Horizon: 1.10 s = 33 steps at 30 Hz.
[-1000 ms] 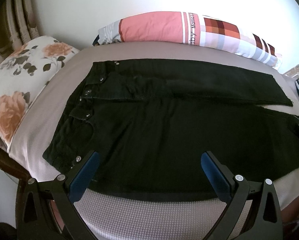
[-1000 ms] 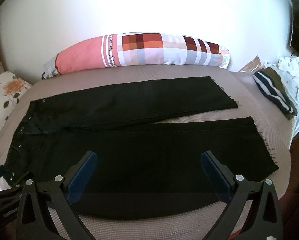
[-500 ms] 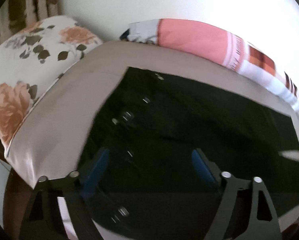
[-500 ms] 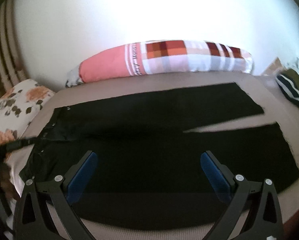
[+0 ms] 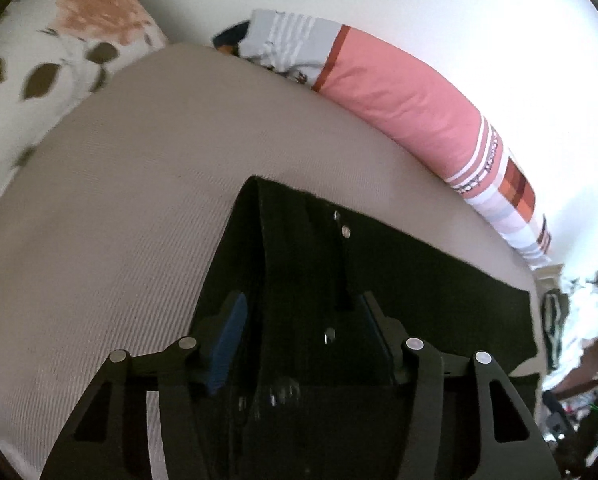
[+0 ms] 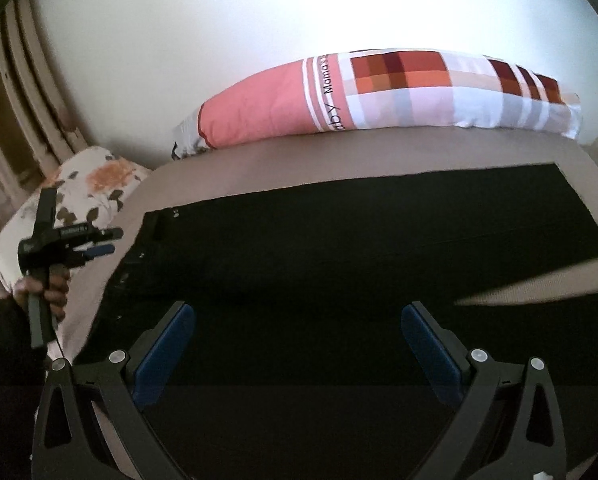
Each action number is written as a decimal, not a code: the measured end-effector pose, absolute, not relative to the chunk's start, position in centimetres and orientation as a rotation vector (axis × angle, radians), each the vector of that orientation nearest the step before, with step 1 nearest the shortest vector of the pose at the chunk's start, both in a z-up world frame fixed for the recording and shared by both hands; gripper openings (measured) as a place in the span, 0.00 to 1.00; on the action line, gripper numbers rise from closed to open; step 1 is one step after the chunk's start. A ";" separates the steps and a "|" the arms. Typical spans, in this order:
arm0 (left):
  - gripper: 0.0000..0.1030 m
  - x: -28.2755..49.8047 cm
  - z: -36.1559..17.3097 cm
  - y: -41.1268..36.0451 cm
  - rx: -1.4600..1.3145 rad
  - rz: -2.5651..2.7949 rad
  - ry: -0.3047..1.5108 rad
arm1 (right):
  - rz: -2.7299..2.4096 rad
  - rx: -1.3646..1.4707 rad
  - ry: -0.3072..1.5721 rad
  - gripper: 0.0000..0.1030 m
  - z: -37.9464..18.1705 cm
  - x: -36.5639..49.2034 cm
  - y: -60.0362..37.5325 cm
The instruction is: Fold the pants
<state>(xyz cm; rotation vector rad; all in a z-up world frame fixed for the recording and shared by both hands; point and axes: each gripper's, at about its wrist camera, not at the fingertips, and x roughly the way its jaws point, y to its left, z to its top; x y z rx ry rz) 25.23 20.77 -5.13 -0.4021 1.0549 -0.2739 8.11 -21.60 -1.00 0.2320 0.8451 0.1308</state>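
The black pants [image 6: 339, 248] were spread flat on the brown bed [image 5: 131, 208], waistband toward the left end and the two legs running to the right, with a thin wedge of bare bed between the hems. The waistband corner was seen close between the fingers of the left gripper [image 5: 303, 344]; these were partly closed around the cloth, but whether the fabric was actually pinched could not be told. The right gripper [image 6: 299, 344] was held over the near leg with its fingers wide apart and nothing between them.

The step in hand was judged to be the first fold, the near leg to be laid over the far one. For that, a firm hold on the near waistband corner would be needed on the left, and the near leg would have to be gripped further along on the right, so both ends could be lifted together and carried to the far edge.

A long pink and checked pillow [image 6: 379, 96] lay along the far side, and a flowered pillow [image 6: 79, 200] at the left end. No containers were visible.
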 end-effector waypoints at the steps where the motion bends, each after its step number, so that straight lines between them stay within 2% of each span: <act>1: 0.55 26.0 -5.5 21.0 -0.417 -0.291 1.066 | 0.126 0.225 0.855 1.00 -1.2 8.7 -21.4; 10: 0.54 31.7 -9.2 22.1 -0.546 -0.412 1.187 | 0.099 0.288 0.900 1.00 -3.4 13.5 -20.6; 17: 0.23 34.6 -10.6 21.1 -0.547 -0.502 1.205 | 0.118 0.294 0.910 1.00 -4.2 17.0 -19.8; 28: 0.22 38.1 -12.7 19.4 -0.648 -0.554 1.212 | 0.249 0.117 0.975 1.00 -5.0 24.4 -17.8; 30: 0.17 37.9 -12.5 19.5 -0.644 -0.550 1.194 | 0.294 0.077 0.995 1.00 -5.2 25.8 -17.4; 31: 0.11 37.7 -12.2 19.5 -0.633 -0.546 1.182 | 0.314 0.056 1.004 1.00 -5.4 26.4 -17.3; 33: 0.10 36.9 -11.1 19.5 -0.610 -0.571 1.132 | 0.396 0.013 1.026 1.00 -5.8 28.0 -17.1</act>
